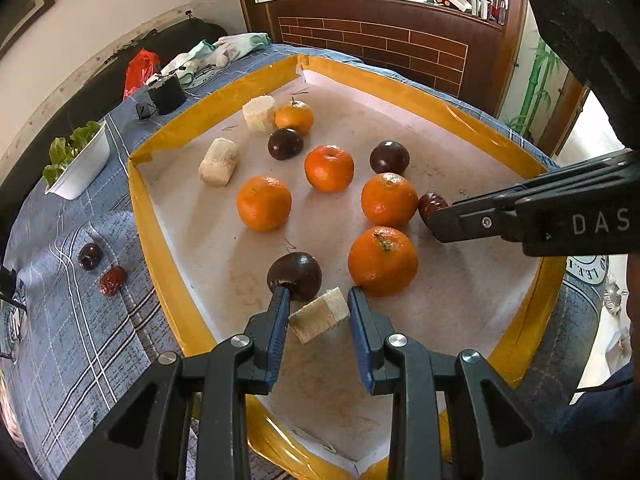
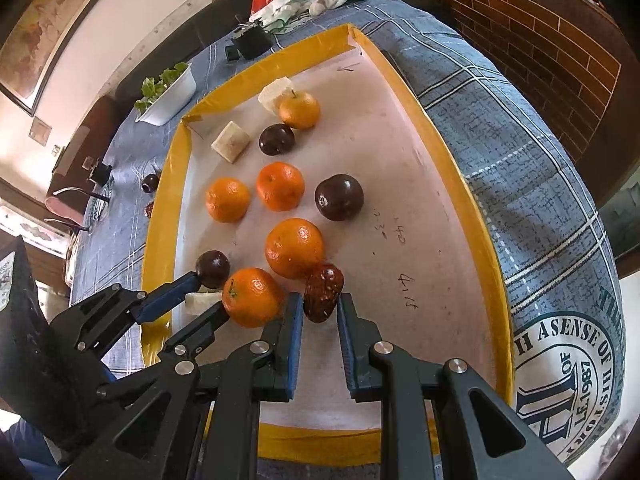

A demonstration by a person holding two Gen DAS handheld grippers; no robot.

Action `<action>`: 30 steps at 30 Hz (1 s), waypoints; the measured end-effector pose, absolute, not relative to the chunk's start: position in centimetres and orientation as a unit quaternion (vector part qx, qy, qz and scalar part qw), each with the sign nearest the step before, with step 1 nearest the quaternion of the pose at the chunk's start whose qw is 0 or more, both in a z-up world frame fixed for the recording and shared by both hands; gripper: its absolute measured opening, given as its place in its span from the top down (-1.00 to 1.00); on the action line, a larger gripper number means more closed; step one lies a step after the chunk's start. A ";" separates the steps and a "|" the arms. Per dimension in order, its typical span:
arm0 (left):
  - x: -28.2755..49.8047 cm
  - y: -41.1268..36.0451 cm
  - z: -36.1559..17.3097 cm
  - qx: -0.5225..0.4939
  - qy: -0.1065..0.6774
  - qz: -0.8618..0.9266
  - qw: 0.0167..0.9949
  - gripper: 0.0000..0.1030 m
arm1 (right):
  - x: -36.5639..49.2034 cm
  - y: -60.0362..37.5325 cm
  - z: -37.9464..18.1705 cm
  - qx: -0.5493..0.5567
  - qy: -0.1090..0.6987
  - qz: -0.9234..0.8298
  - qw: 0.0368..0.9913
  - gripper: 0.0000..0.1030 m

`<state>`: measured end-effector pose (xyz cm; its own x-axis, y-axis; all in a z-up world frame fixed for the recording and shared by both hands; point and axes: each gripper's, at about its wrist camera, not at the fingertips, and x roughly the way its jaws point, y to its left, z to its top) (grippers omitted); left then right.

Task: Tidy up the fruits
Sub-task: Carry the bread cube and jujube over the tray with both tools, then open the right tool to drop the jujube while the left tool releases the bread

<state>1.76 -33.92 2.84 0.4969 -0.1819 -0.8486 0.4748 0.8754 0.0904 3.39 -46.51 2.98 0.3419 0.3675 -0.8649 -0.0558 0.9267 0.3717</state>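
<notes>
Left gripper [image 1: 318, 300] is clamped on a pale cut chunk [image 1: 319, 315] lying crosswise between its blue pads, a dark plum [image 1: 295, 275] touching its left finger. Right gripper [image 2: 319, 304] is closed on a wrinkled red date [image 2: 323, 293], long axis running along the fingers, pressed against the tangerine [image 2: 294, 247] just ahead. The date's underside and both pad contacts are hidden. All lie inside the yellow-rimmed tray [image 2: 468, 200].

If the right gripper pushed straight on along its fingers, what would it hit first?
The right gripper, shut on the red date, would most likely drive that date into the orange just beyond it, which it already seems to touch; depth is hard to judge.
</notes>
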 end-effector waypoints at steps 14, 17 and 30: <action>1.5 -33.8 3.2 0.147 0.460 -0.200 0.853 0.44 | 2.9 -46.7 3.7 0.134 0.546 0.122 0.818 0.62; 1.4 -33.7 3.4 0.144 0.459 -0.201 0.853 0.43 | 2.7 -46.8 3.9 0.136 0.543 0.118 0.820 0.62; 0.7 -32.3 5.4 0.112 0.433 -0.208 0.870 0.23 | 1.7 -46.7 4.8 0.139 0.531 0.104 0.829 0.61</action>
